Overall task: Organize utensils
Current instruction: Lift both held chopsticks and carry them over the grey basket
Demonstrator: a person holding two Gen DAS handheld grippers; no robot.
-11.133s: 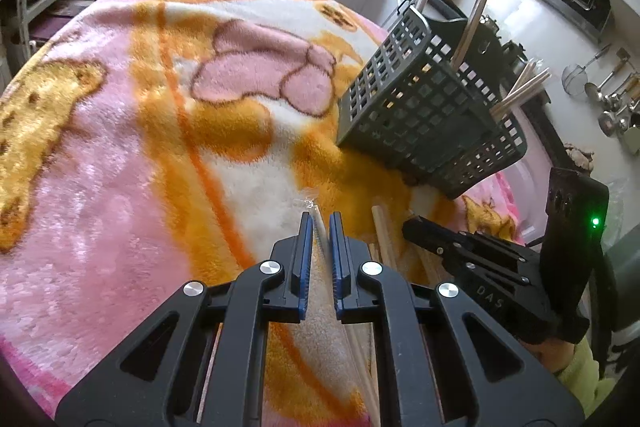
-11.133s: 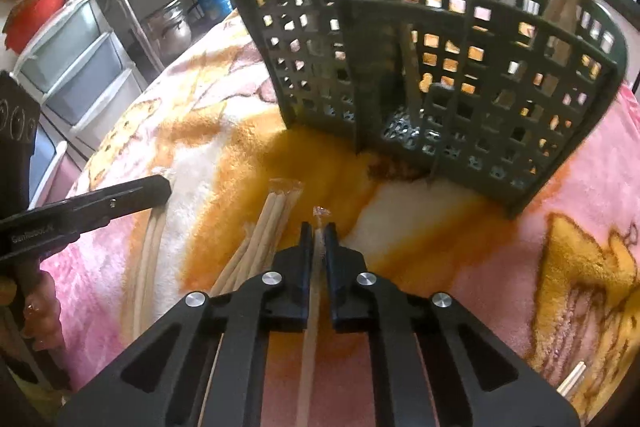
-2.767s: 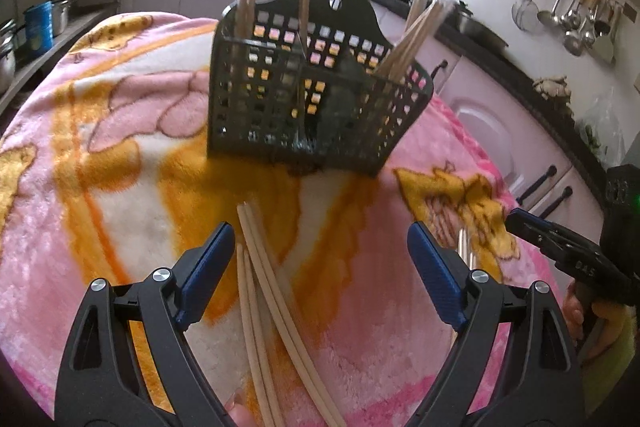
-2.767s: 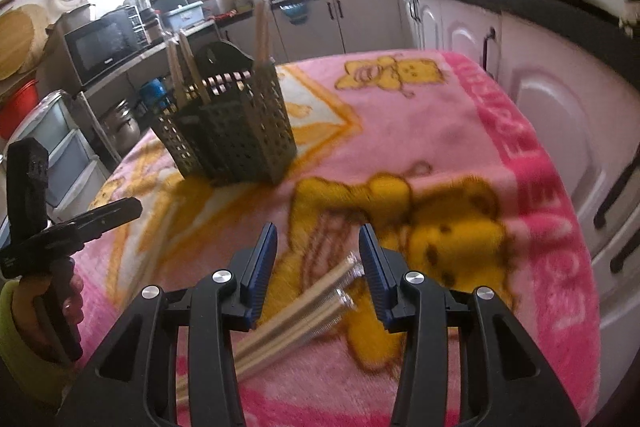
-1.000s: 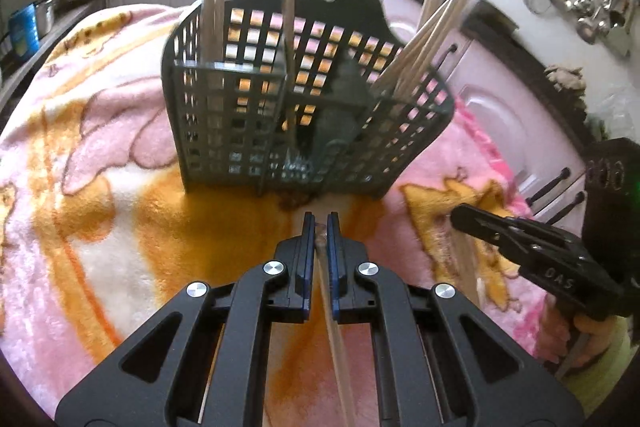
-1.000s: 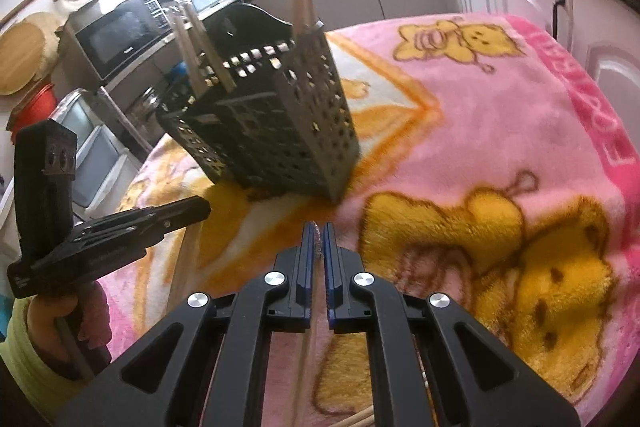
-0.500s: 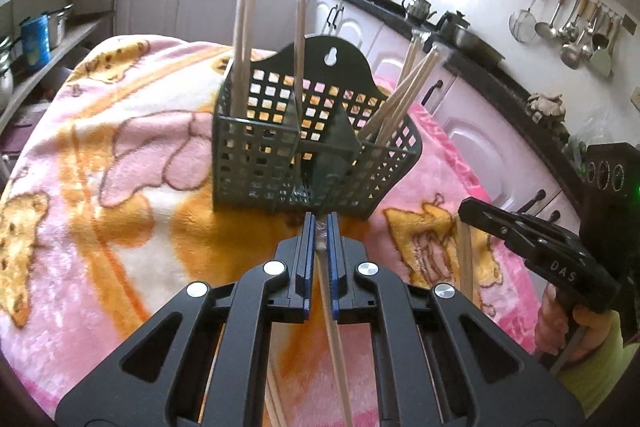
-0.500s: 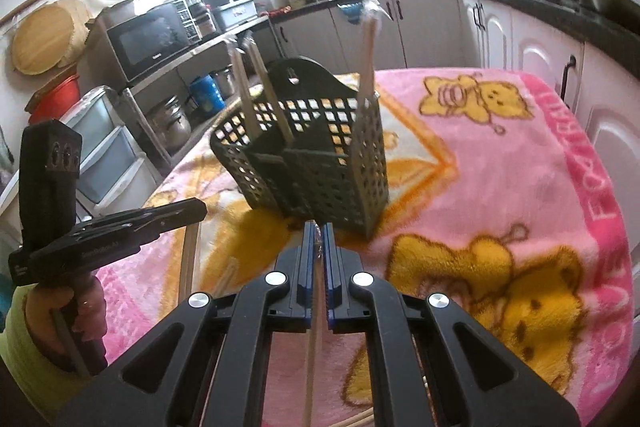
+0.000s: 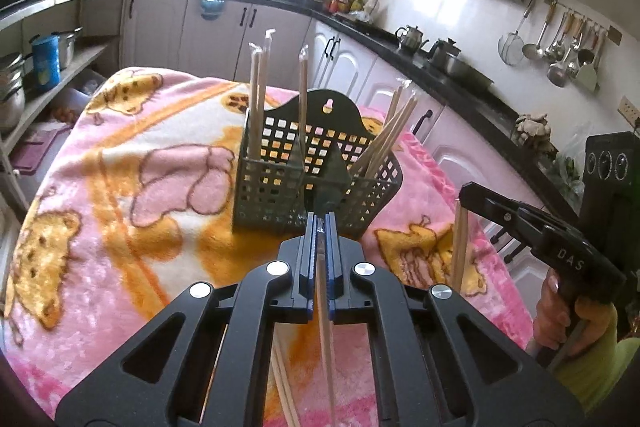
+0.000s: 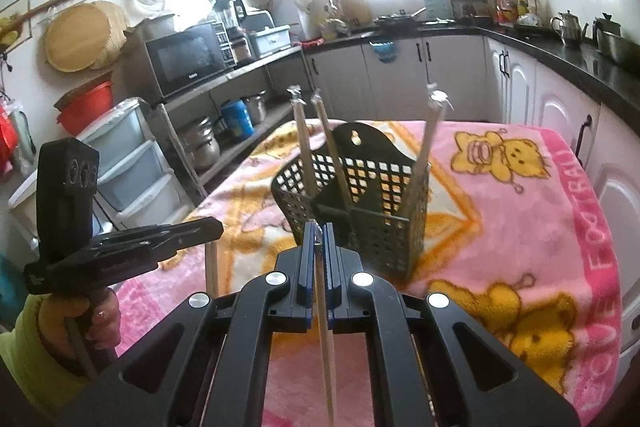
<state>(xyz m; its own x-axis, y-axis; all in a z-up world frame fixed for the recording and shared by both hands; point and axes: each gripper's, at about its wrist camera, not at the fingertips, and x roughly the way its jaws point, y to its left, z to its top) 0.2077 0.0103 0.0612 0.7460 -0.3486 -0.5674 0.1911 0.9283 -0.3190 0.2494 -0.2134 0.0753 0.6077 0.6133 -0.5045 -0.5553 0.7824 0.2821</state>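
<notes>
A dark perforated utensil basket (image 9: 280,183) stands on a pink bear-print blanket (image 9: 120,187), with several wrapped chopstick pairs upright in its compartments. It also shows in the right wrist view (image 10: 380,203). My left gripper (image 9: 319,223) is shut on a wrapped chopstick pair (image 9: 325,327), held above the blanket in front of the basket. My right gripper (image 10: 318,231) is shut on another chopstick pair (image 10: 326,339), also lifted, near the basket's front. Each gripper shows in the other's view, with its chopsticks hanging down (image 9: 460,247) (image 10: 211,267).
More chopsticks (image 9: 284,379) lie on the blanket under my left gripper. Kitchen counters (image 9: 400,39), cabinets and hanging ladles (image 9: 560,39) surround the table. A microwave (image 10: 188,59) and storage drawers (image 10: 132,163) stand to the left.
Both grippers, each holding chopsticks, have risen and drawn back from the basket, so it looks smaller and lower in both views.
</notes>
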